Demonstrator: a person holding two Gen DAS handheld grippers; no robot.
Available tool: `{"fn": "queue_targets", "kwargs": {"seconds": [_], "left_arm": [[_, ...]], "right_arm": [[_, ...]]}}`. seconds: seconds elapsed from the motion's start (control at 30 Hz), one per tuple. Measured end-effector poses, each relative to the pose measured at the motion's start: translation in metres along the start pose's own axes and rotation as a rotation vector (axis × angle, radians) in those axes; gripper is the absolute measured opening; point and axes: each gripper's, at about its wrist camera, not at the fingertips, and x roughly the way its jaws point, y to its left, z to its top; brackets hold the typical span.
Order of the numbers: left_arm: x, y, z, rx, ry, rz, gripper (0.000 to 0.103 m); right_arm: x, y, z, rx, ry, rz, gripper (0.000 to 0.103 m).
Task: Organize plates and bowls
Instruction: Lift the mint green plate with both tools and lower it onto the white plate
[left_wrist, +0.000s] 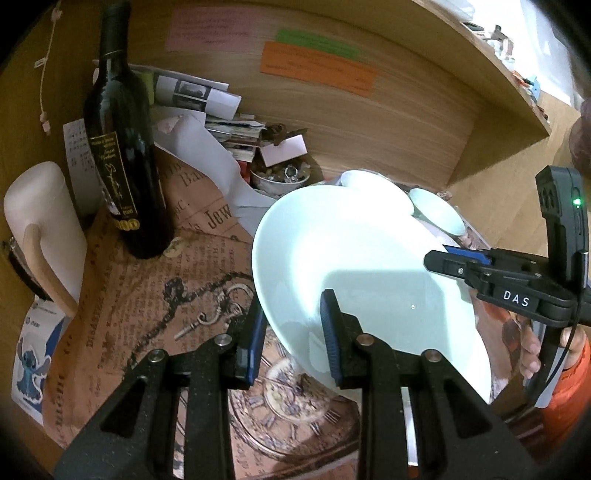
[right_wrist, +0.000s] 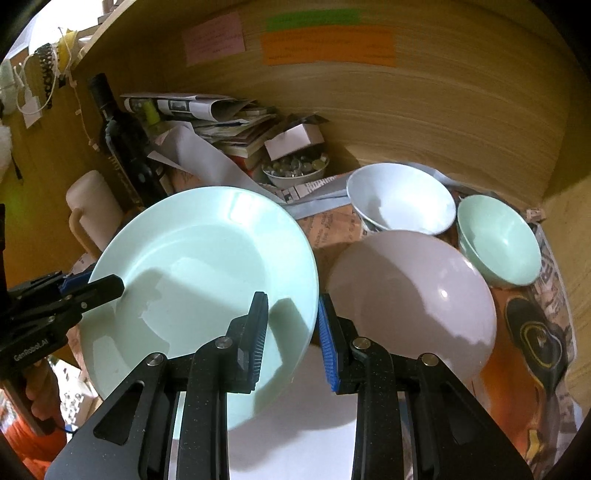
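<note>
From the left wrist view, the pale green plate (left_wrist: 354, 273) is seen tilted up off the surface (left_wrist: 122, 317), its near rim pinched between the fingers of the left gripper (left_wrist: 293, 332), 1 pad under and 1 on top. The right gripper (left_wrist: 448, 260) is clamped on the far-right rim, so the plate is carried between both. From the right wrist view, the right gripper (right_wrist: 291, 332) straddles the plate's (right_wrist: 207, 266) right edge, apparently closed on it, and the pink plate (right_wrist: 413, 295) lies just right of it, so the right hand is nearer. The white bowl (right_wrist: 402, 197) and green bowl (right_wrist: 498, 240) sit behind.
</note>
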Motion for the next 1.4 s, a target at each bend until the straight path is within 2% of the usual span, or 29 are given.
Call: {"fn": "queue_targets", "kwargs": {"seconds": [0.4, 0.73, 1.4], "left_arm": [[-0.018, -0.022, -0.016, 0.017, -0.018, -0.007, 0.029], [-0.023, -0.041, -0.035, 0.029, -0.002, -0.016, 0.029], [0.006, -0.060, -0.069, 0.047, 0.110, 0.005, 0.029]], "right_arm": [[-0.027, -0.006, -0.029, 0.013, -0.021, -0.002, 0.025], [-0.038, -0.017, -0.058, 0.053, -0.002, 0.007, 0.025], [-0.035, -0.033, -0.101, 0.124, 0.054, 0.025, 0.025]]}}
